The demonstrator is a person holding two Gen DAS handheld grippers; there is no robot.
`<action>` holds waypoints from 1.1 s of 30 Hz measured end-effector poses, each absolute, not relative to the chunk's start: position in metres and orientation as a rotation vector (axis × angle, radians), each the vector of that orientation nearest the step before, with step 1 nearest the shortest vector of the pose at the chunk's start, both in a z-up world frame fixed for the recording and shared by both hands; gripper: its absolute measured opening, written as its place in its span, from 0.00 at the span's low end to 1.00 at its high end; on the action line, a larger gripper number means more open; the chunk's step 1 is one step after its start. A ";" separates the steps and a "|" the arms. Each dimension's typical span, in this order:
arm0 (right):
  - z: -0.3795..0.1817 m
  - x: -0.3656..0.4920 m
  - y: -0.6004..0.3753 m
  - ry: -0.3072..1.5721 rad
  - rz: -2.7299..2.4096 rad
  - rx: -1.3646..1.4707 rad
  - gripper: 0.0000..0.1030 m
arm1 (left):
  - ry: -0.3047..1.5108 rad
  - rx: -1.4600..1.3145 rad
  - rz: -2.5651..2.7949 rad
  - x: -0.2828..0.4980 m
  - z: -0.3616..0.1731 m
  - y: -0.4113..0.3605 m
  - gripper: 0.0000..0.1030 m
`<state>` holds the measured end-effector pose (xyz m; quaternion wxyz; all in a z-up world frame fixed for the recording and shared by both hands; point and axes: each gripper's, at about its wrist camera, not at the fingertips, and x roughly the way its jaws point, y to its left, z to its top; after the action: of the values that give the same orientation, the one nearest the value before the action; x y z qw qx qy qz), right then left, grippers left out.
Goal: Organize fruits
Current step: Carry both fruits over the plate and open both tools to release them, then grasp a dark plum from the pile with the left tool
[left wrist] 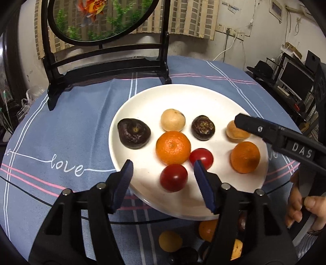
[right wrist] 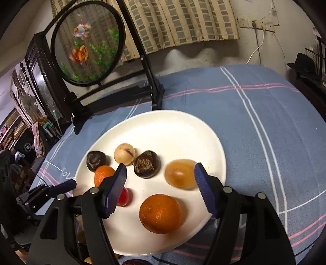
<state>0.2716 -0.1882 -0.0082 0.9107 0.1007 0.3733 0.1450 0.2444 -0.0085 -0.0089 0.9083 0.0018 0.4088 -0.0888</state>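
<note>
A white plate [left wrist: 183, 95] on the blue cloth holds two mandarins [left wrist: 173, 147], two red tomatoes [left wrist: 173, 177], two dark brown fruits [left wrist: 133, 133] and two pale tan fruits [left wrist: 172, 120]. My left gripper [left wrist: 163, 164] is open over the plate's near rim. The nearer tomato lies between its blue pads without touching them. My right gripper [right wrist: 160, 167] is open too, above the plate's right side. A blurred tan fruit [right wrist: 180, 176] sits just inside its right pad and a mandarin [right wrist: 160, 213] lies lower between the fingers. Its fingers [left wrist: 250, 124] cover part of that tan fruit in the left wrist view.
A black wooden stand with a round goldfish screen [left wrist: 101, 18] rises behind the plate at the table's far side. More fruits [left wrist: 170, 241] lie below the plate's near edge, partly hidden by my left gripper. A hand [left wrist: 301, 208] holds the right gripper.
</note>
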 end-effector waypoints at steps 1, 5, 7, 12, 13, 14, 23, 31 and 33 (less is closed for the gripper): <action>-0.006 0.271 -0.188 0.766 0.298 0.207 0.67 | 0.841 0.005 -0.181 0.243 -0.009 -0.008 0.66; 0.013 0.256 -0.192 0.725 0.315 0.233 0.67 | 0.827 0.010 -0.159 0.234 -0.006 -0.002 0.70; 0.023 0.246 -0.193 0.703 0.321 0.241 0.68 | 0.812 -0.003 -0.145 0.228 -0.001 0.004 0.72; 0.032 0.203 -0.210 0.642 0.309 0.290 0.78 | 0.776 -0.053 -0.119 0.205 0.009 0.018 0.78; 0.029 0.192 -0.216 0.635 0.292 0.304 0.78 | 0.774 -0.065 -0.114 0.199 0.009 0.020 0.78; 0.026 0.185 -0.220 0.636 0.287 0.310 0.78 | 0.772 -0.077 -0.112 0.191 0.008 0.022 0.79; 0.000 0.139 -0.254 0.698 0.241 0.420 0.91 | 0.775 -0.080 -0.115 0.126 -0.007 0.028 0.85; -0.003 0.125 -0.265 0.688 0.236 0.461 0.92 | 0.749 0.000 -0.139 0.104 -0.012 0.011 0.88; -0.002 0.126 -0.264 0.691 0.236 0.459 0.92 | 0.758 0.010 -0.137 0.105 -0.015 0.009 0.88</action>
<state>0.1264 -0.2645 -0.0021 0.9085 0.2225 0.3347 0.1146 0.1054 0.0091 -0.0149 0.9267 0.0050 0.3697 -0.0667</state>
